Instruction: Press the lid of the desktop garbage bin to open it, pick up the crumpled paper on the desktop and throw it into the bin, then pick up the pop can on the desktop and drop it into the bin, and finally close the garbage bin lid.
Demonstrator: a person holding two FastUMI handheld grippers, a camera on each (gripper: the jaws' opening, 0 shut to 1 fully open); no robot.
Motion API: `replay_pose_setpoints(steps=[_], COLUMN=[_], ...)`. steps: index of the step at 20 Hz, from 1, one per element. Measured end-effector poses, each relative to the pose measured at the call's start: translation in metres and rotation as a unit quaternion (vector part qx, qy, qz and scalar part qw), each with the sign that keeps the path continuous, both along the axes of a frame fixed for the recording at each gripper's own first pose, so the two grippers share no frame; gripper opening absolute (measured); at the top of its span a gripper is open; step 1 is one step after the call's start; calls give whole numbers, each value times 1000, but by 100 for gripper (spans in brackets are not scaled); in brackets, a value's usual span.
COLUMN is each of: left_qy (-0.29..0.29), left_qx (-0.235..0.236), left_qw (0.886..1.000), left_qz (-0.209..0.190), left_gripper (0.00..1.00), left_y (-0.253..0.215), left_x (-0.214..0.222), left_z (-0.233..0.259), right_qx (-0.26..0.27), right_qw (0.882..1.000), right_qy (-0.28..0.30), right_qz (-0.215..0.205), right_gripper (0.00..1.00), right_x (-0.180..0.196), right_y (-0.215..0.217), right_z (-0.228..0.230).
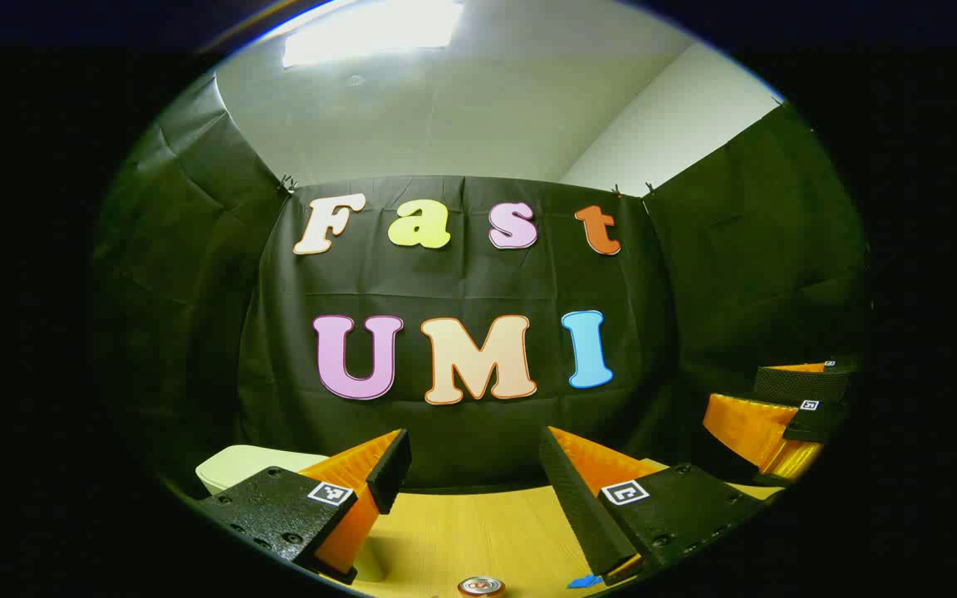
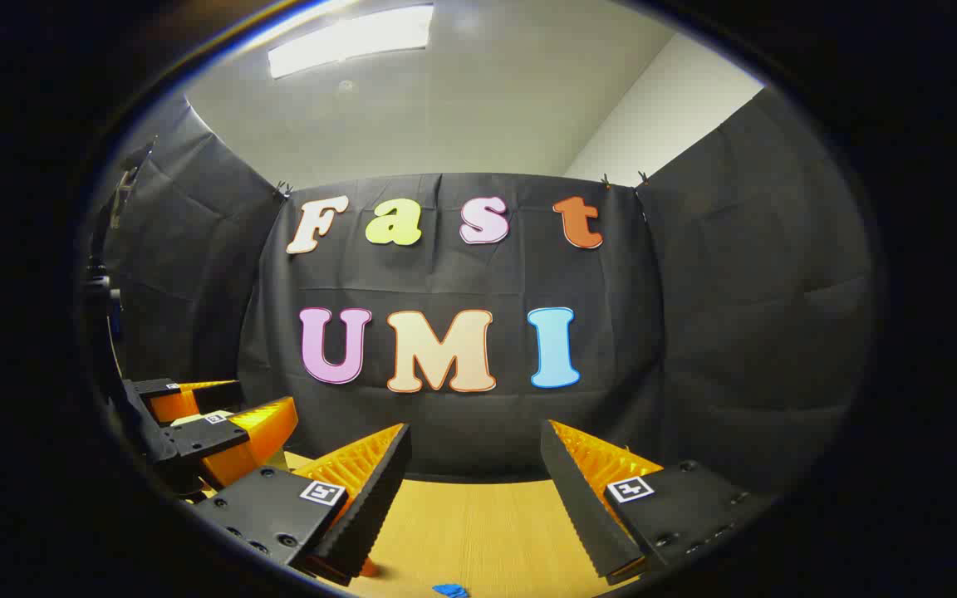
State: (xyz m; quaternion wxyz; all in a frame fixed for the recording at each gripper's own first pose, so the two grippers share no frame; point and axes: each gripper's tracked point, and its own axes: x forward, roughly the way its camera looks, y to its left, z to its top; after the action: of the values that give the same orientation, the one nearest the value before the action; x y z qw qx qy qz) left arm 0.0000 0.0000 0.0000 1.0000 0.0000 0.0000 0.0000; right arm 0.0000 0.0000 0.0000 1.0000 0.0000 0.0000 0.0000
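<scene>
My left gripper (image 1: pixel 472 465) is held above the wooden table (image 1: pixel 478 531), open, with nothing between its fingers. The silver top of the pop can (image 1: pixel 480 587) peeks in at the bottom edge, below and between those fingers. A pale bin lid (image 1: pixel 246 463) shows behind the left finger. My right gripper (image 2: pixel 476 461) is open too, and holds nothing above the table (image 2: pixel 478 523). In the left gripper view the right gripper (image 1: pixel 786 415) hangs at the far right. In the right gripper view the left gripper (image 2: pixel 213 423) sits at the far left, its fingers apart.
A small blue scrap (image 1: pixel 585 581) lies on the table near the right finger; a blue scrap (image 2: pixel 449 590) also lies at the bottom edge of the right gripper view. Black cloth walls close the booth behind and on both sides.
</scene>
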Motion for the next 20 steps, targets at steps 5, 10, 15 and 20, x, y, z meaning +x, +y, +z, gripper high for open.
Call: replay_pose_setpoints(steps=[5,10,15,20], left_qy=[2,0,3,4], left_qx=[2,5,0,5], left_qw=[1000,1000,1000,1000], left_qz=[0,-2,-3,-5], left_gripper=[92,92,92,92], left_y=[-1,-1,-1,0], left_x=[-4,-2,-2,-1], left_z=[2,3,1,0], right_qx=[-2,-1,0,-1], right_qw=[1000,1000,1000,1000], right_qy=[-4,0,0,3], right_qz=[6,3,2,4], right_gripper=[98,98,98,98], right_x=[-1,1,1,3], right_y=[4,0,2,4], right_z=[1,0,-1,-3])
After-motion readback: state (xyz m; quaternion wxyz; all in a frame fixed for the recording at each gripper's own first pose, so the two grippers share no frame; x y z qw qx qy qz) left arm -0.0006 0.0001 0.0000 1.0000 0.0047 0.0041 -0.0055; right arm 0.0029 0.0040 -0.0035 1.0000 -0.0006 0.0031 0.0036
